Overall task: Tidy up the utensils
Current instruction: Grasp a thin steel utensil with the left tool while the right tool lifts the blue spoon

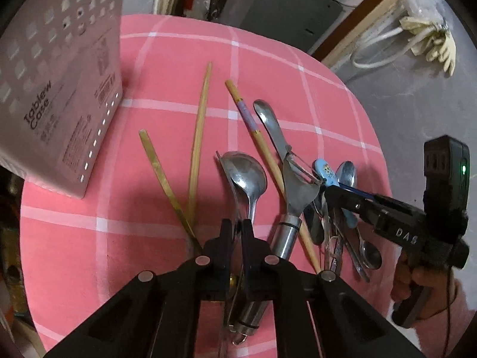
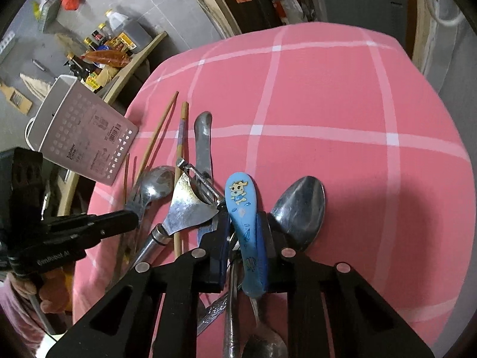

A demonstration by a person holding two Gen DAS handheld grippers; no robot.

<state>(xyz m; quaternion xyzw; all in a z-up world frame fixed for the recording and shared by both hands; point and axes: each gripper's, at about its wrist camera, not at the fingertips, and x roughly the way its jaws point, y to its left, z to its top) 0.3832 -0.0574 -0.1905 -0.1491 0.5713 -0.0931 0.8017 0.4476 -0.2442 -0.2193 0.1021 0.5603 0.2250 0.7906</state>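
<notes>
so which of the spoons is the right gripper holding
The blue-handled spoon with the cartoon cow. The right gripper is clamped on its handle; the other spoons are plain bare metal.

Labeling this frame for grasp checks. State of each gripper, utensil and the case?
left gripper: shut on the steel spoon's handle
steel spoon: bowl up, on the cloth
right gripper: shut on the blue handle
blue-handled utensil: gripped, in the pile
peeler: lying loose among the utensils
patterned chopstick: flat on the cloth
plain chopsticks: flat, crossing near their lower ends
tableware case: upright; inside hidden
</notes>
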